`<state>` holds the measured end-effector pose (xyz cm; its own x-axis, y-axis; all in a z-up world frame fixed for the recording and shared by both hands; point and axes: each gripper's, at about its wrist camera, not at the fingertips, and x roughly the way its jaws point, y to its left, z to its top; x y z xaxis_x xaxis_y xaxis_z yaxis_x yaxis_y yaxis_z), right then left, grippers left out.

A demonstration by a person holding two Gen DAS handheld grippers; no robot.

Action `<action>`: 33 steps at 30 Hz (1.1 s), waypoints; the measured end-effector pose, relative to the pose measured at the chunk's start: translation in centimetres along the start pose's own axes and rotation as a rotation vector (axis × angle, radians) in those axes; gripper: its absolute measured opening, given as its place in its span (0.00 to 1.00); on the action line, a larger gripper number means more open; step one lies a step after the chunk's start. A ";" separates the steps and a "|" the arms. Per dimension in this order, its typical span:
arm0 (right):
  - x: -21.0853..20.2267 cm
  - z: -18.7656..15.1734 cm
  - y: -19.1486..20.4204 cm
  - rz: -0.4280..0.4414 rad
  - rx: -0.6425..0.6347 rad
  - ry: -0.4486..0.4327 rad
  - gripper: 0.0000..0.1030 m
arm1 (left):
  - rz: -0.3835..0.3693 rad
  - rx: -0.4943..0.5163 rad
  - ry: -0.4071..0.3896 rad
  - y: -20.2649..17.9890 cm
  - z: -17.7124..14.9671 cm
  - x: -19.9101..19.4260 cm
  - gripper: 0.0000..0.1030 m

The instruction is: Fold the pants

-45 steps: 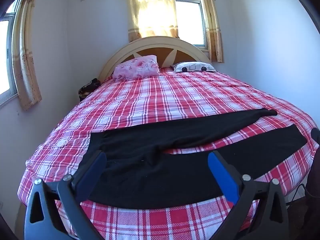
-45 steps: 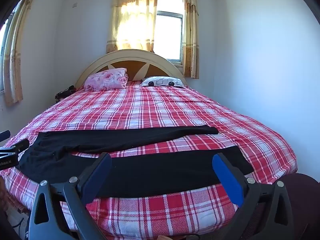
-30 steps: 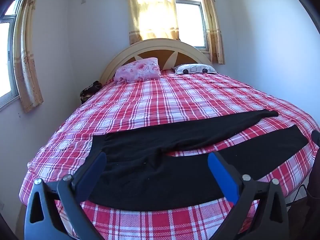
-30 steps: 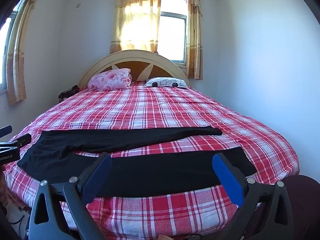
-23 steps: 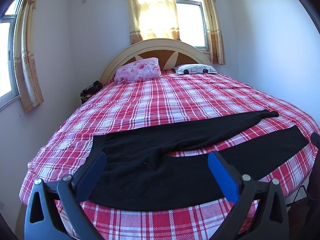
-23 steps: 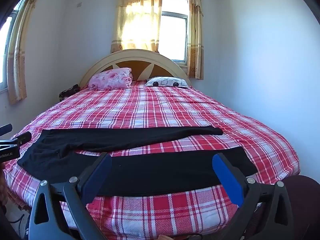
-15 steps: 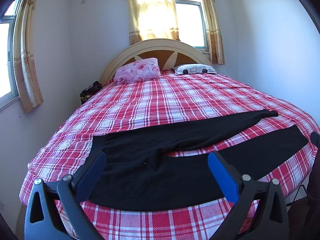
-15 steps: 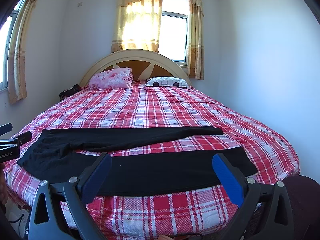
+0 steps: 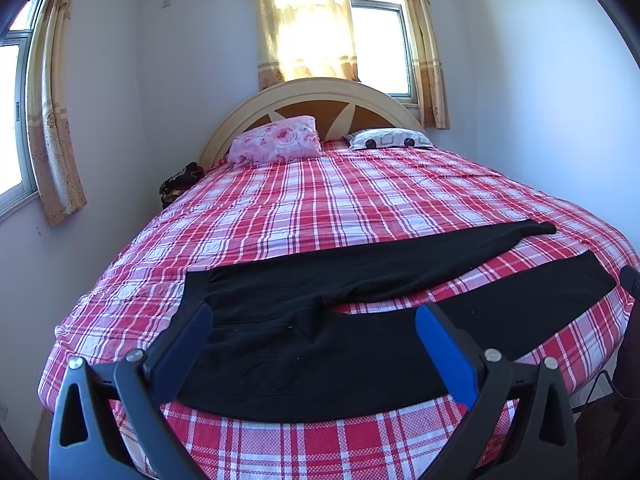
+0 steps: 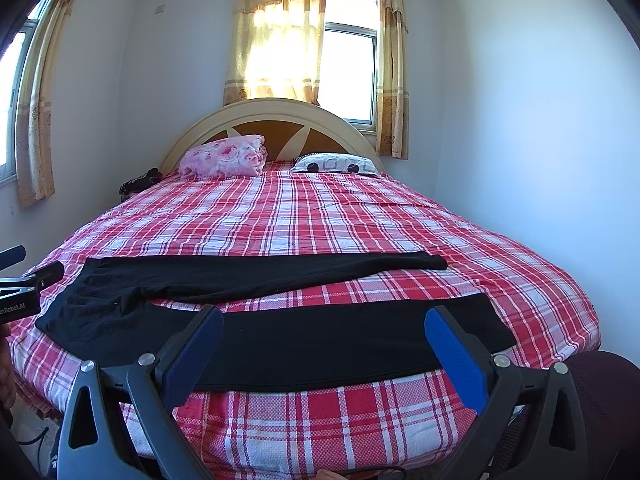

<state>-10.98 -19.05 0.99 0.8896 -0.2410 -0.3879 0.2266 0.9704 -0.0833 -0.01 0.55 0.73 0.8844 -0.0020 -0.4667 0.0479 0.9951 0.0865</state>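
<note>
Fingers wide on both the left gripper and right gripper, holding nothing, above black pants spread flat across lower frame on the plaid bed; best to pinch far leg's hem and waistband together, folding leg onto leg squarely.

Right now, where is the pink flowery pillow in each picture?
Left wrist view: the pink flowery pillow lies at upper centre, against the headboard.
Right wrist view: the same pillow sits left of centre.
Shared landmark: the white pillow with black spots lies just right of it in both.
</note>
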 end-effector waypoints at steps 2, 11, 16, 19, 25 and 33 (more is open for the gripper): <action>0.0 0.0 0.0 0.000 0.001 0.000 0.99 | -0.002 0.000 0.001 0.0 0.0 0.0 1.00; 0.0 0.0 0.0 0.002 0.001 0.001 0.99 | 0.000 -0.001 0.000 0.0 0.0 0.0 1.00; 0.1 0.0 0.0 0.003 0.002 0.003 0.99 | 0.000 -0.001 0.001 0.0 0.0 0.0 1.00; 0.1 -0.1 0.0 0.004 0.003 0.004 0.99 | 0.001 -0.001 0.001 -0.1 0.0 0.0 1.00; 0.1 -0.1 0.0 0.003 0.003 0.004 0.99 | 0.001 -0.001 0.001 0.0 0.0 0.0 1.00; 0.1 -0.2 0.1 0.005 0.001 0.007 0.99 | 0.001 -0.002 0.002 0.0 0.0 0.0 1.00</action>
<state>-10.95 -18.95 0.79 0.8882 -0.2356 -0.3945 0.2220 0.9717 -0.0807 -0.04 0.50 0.69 0.8836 -0.0012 -0.4683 0.0462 0.9953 0.0847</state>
